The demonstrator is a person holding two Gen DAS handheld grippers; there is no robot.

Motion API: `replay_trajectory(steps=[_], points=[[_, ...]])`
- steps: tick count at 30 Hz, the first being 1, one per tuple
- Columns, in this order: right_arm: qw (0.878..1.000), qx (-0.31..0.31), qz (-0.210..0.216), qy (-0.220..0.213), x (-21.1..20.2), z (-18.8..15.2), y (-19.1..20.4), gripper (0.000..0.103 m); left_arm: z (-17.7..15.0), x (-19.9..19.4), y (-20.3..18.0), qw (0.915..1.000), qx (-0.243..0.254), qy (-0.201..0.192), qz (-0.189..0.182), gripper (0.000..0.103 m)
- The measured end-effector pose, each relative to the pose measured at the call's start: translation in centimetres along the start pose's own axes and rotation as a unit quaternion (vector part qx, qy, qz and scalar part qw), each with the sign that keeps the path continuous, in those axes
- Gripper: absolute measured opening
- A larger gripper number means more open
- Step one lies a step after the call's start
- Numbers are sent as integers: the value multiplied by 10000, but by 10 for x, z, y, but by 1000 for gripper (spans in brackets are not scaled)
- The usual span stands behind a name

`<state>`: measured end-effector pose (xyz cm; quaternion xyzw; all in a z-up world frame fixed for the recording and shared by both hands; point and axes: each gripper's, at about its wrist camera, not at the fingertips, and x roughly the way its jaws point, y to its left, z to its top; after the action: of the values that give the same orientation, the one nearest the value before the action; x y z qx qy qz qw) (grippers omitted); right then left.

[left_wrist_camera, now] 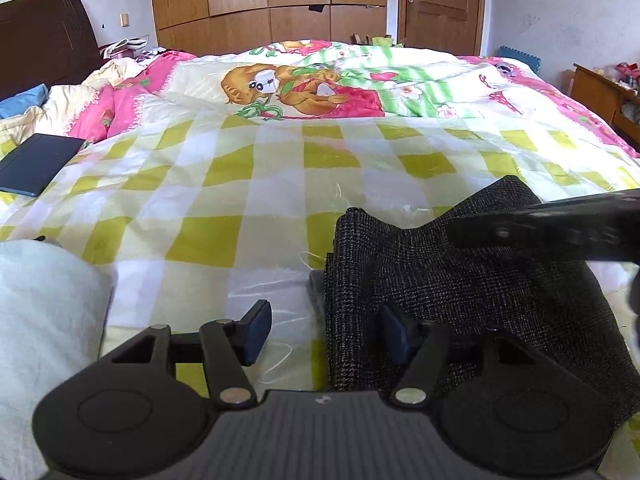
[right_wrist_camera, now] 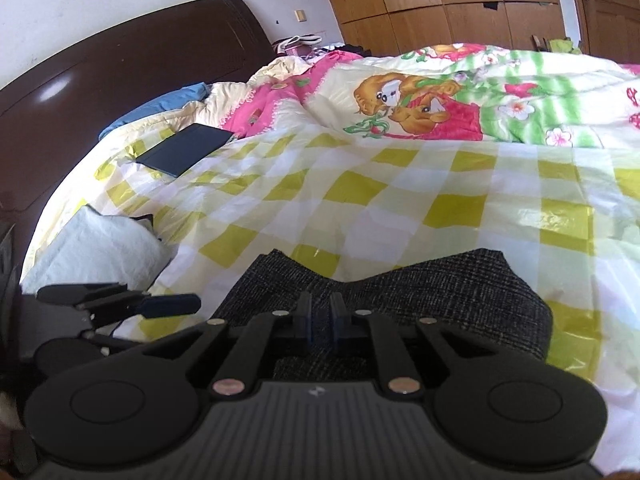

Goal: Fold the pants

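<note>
Both wrist views looked low and close across the bed [left_wrist_camera: 280,184] toward the wardrobe [right_wrist_camera: 440,0], sharing the pants [left_wrist_camera: 460,280].

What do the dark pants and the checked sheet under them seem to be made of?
The dark pants look like a thick woven, tweed-like cloth, perhaps wool blend: a fine grey-black check and a matte, grainy surface. The checked sheet looks like thin, smooth plastic or glossy synthetic film: it shines, crinkles, and shows bright glare patches. Neither is certain from look alone.
</note>
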<state>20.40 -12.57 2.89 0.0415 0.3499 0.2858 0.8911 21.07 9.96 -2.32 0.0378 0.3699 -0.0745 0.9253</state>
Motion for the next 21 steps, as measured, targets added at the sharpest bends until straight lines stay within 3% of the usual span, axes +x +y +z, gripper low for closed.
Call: replay_trajectory(steps=[4, 11, 14, 19, 21], points=[[9991, -164, -362, 139, -17, -21, -7, 12, 1, -13, -4, 9998, 57, -129, 110, 73], [9993, 183, -303, 133, -14, -38, -25, 9, 0, -27, -16, 9992, 220, -344, 23, 73], [9988, 379, -262, 167, -6, -38, -36, 0, -10, -10, -20, 9987, 484, -75, 122, 74], [9953, 959, -19, 96, -15, -35, -53, 0, -14, -2, -1, 9998, 19, 52, -178, 77], [9951, 978, -106, -121, -30, -32, -52, 13, -11, -8, -1, 9999, 40, 45, -161, 77]])
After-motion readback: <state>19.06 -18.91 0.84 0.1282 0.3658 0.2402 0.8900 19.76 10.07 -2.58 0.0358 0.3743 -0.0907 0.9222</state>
